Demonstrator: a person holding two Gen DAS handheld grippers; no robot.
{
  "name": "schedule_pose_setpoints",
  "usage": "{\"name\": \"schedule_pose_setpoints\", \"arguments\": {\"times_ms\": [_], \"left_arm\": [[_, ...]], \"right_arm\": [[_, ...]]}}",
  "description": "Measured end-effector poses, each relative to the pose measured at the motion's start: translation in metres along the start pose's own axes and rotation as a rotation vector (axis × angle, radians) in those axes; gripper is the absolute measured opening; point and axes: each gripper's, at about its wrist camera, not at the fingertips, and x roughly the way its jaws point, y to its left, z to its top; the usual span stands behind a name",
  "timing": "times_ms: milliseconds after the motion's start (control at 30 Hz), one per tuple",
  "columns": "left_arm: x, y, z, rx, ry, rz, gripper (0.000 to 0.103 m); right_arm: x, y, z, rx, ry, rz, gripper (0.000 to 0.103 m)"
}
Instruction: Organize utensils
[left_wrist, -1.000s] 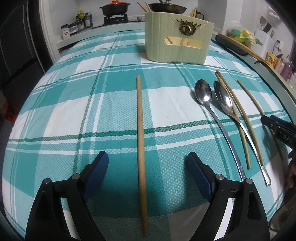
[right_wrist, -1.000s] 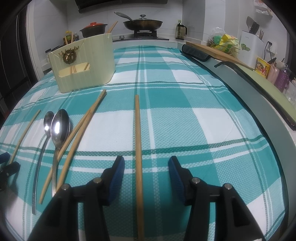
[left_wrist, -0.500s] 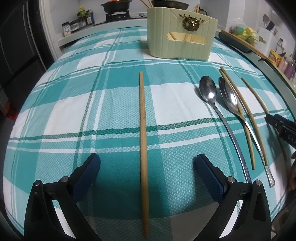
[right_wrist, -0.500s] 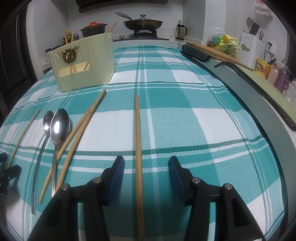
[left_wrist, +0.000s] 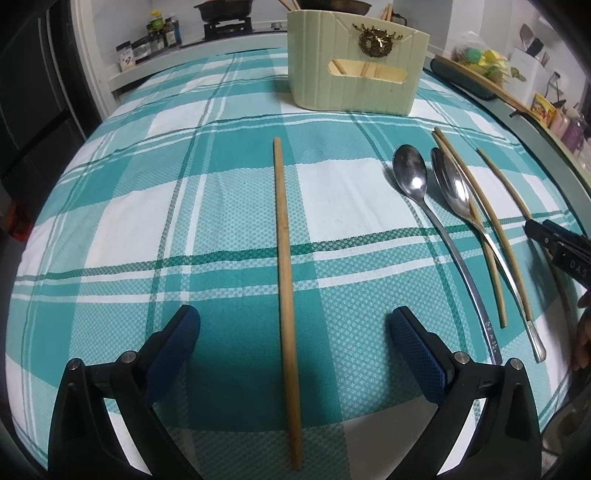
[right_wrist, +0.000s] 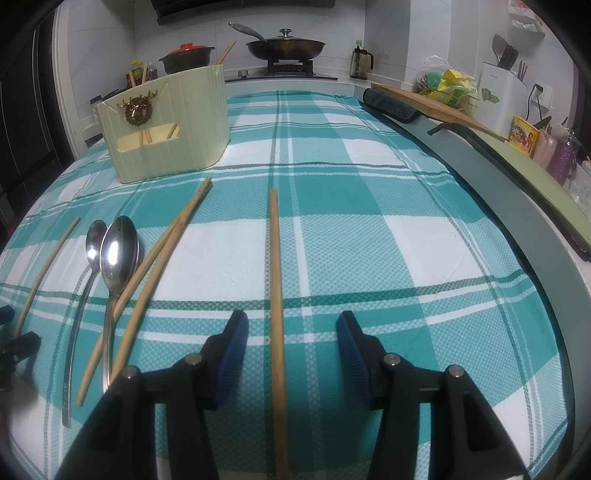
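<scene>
Near front edge of table (left_wrist: 110, 206), chopstick (left_wrist: 284, 251) lies between your left gripper (left_wrist: 293, 339) jaws, spread wide, gripping nothing. Light, stiff, slim, likely rolls: pinch mid-length. Right gripper (right_wrist: 291, 343) half-spread astride second chopstick (right_wrist: 276, 280), untouched.

My left gripper (left_wrist: 293, 339) has spread its jaws wider than a second ago; both blue pads (left_wrist: 173, 347) now stand well clear of the single chopstick (left_wrist: 285, 280) lying between them, which I have not touched.
</scene>
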Motion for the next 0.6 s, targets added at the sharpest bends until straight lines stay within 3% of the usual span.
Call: {"name": "schedule_pose_setpoints", "arguments": {"times_ms": [133, 200, 267, 467, 600], "left_arm": [[0.000, 0.000, 0.001, 0.015, 0.009, -0.013, 0.103], [0.000, 0.001, 0.002, 0.028, 0.026, -0.022, 0.103], [0.000, 0.003, 0.007, 0.043, 0.059, -0.039, 0.103], [-0.009, 0.032, 0.028, 0.027, 0.061, -0.067, 0.103], [-0.005, 0.046, 0.050, 0.008, 0.077, -0.130, 0.102]], "right_arm": [[0.000, 0.000, 0.000, 0.002, 0.001, 0.004, 0.053], [-0.001, -0.001, 0.000, -0.001, 0.006, 0.028, 0.065], [0.001, 0.001, 0.002, -0.018, 0.025, 0.056, 0.070], [-0.005, -0.019, 0.015, 0.033, 0.121, 0.154, 0.069], [-0.001, -0.035, 0.030, 0.036, 0.181, 0.199, 0.069]]}}
